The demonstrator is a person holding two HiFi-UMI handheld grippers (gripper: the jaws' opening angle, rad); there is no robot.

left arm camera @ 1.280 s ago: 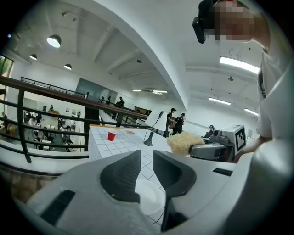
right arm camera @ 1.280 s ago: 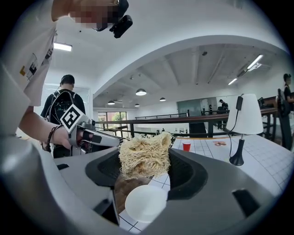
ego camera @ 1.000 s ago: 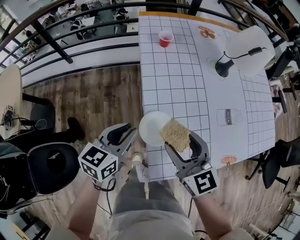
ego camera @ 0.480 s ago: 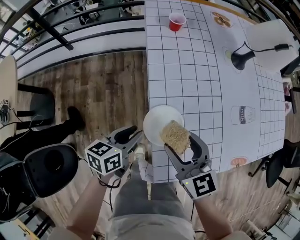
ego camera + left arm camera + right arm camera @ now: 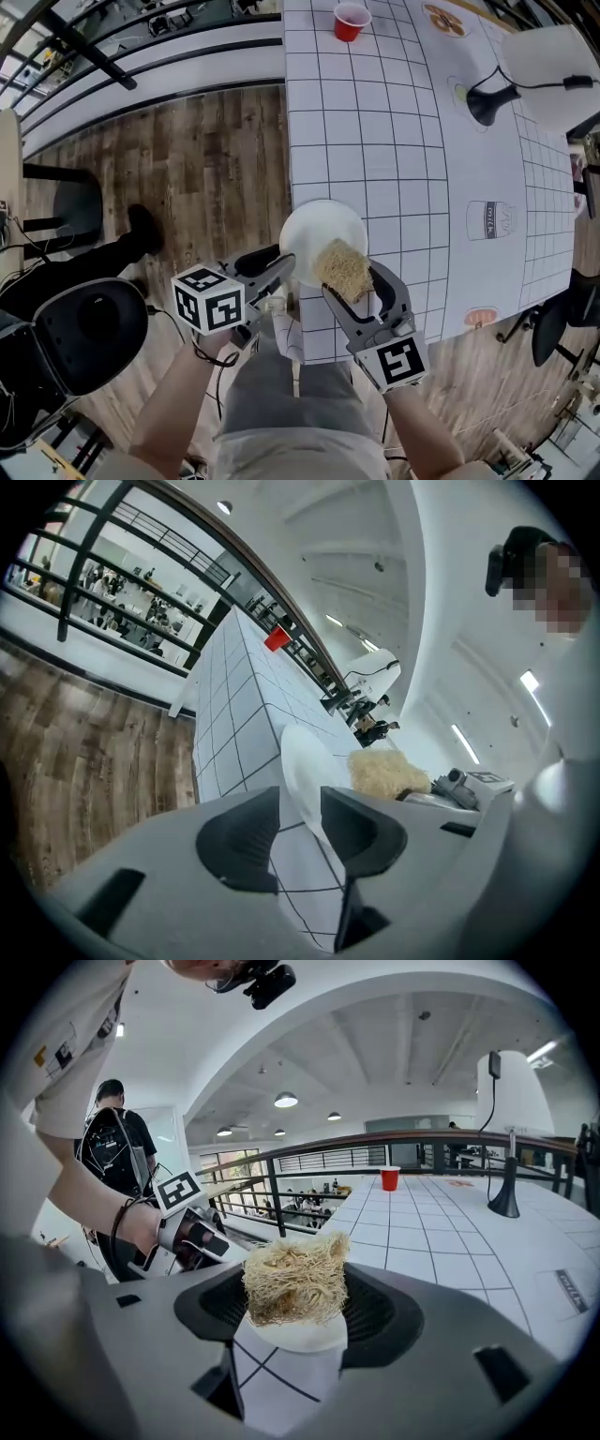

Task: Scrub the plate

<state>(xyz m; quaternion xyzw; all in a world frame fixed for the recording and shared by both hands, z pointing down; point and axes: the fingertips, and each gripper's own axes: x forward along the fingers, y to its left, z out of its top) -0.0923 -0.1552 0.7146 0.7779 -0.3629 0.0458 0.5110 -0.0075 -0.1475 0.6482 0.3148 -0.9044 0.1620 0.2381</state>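
Observation:
A white plate lies on the gridded table near its front left corner. My left gripper reaches in from the left, and its jaws have just been opening. In the left gripper view the plate's rim stands edge-on between the spread jaws of that gripper, not pinched. My right gripper is shut on a tan loofah scrubber, held over the plate's near right edge. In the right gripper view the scrubber sits between the jaws just above the plate.
A red cup stands at the table's far end. At the far right is a black lamp base with a cable. A black chair stands on the wooden floor to my left, beyond it a railing.
Both grippers have come down with the plate and the scrubber. The plate now rests on the table, and the left jaws have spread apart around its rim.

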